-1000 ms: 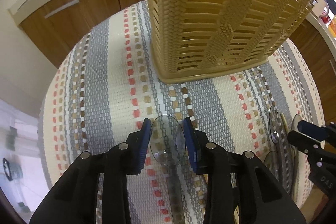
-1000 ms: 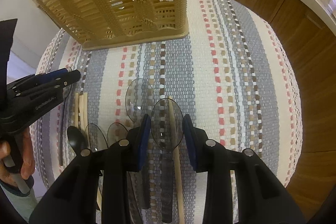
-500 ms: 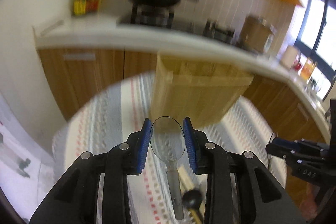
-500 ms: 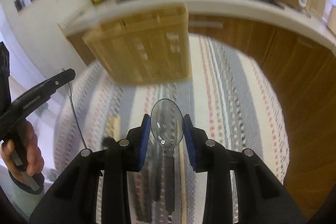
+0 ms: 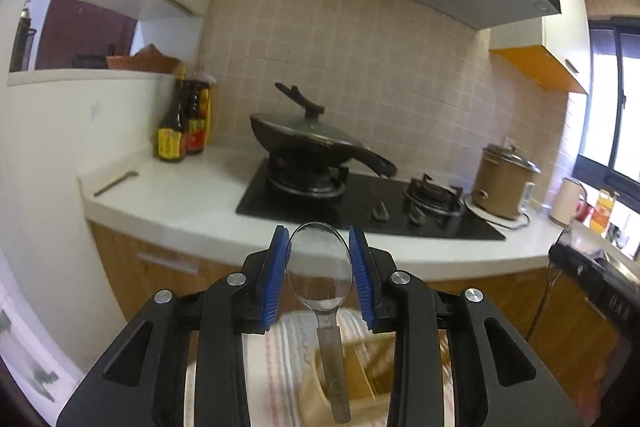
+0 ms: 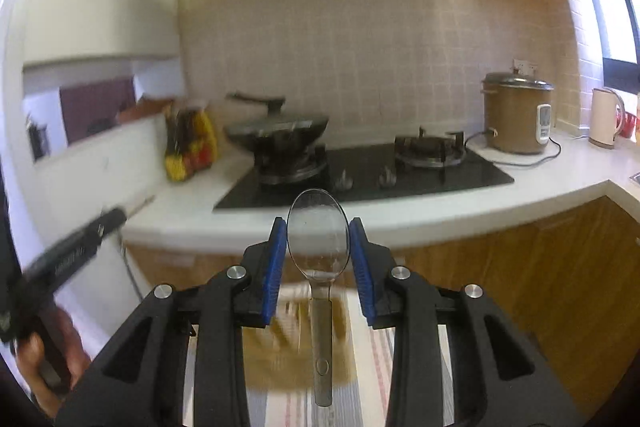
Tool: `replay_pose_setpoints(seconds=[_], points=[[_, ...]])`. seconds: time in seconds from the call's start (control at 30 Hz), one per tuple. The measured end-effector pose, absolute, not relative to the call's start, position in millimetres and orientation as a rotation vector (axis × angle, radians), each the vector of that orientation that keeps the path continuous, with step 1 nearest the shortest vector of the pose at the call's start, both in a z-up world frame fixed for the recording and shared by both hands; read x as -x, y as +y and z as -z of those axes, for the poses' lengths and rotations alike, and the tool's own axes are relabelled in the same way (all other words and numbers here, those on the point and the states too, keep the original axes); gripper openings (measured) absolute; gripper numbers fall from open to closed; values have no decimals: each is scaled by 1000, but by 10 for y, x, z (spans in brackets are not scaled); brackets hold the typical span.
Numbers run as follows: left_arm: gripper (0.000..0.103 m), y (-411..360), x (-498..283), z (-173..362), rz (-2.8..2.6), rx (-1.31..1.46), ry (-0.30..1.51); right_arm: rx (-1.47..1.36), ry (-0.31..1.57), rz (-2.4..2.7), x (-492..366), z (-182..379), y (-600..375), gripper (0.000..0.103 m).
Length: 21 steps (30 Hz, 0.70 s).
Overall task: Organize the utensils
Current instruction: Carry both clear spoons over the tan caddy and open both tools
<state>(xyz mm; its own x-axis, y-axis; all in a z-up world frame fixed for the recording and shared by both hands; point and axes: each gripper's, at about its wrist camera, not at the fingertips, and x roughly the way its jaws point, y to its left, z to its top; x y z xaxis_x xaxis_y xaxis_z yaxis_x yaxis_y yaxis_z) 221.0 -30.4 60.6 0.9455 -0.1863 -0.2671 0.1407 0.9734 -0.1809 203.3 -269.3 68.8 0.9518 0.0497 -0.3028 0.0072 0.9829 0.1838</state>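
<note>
Two hand-held grippers, left & right, each clamped on clear spoon (no legible labels).

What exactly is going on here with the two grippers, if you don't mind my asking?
A person is sorting utensils by hand. The left gripper is shut on a clear plastic spoon, and the right gripper is shut on another clear spoon. Both spoons hang handle-down above the beige basket on the striped cloth.
</note>
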Motion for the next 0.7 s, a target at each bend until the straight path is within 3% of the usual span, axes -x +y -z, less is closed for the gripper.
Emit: replay_pose_setpoints(seconds=[0.27,0.5,0.7], points=[[30,-332,-2577,-498,191,172,290,-231,313,-8,-2663,-442,-2761,29],[30,-300,-2611,-631,238,190,293,-201,320,4,-2692,-234,-2681,29],[30,-472,-2640,-296,202,146,284,-177,339,11,-2666,-27,-2653,29]])
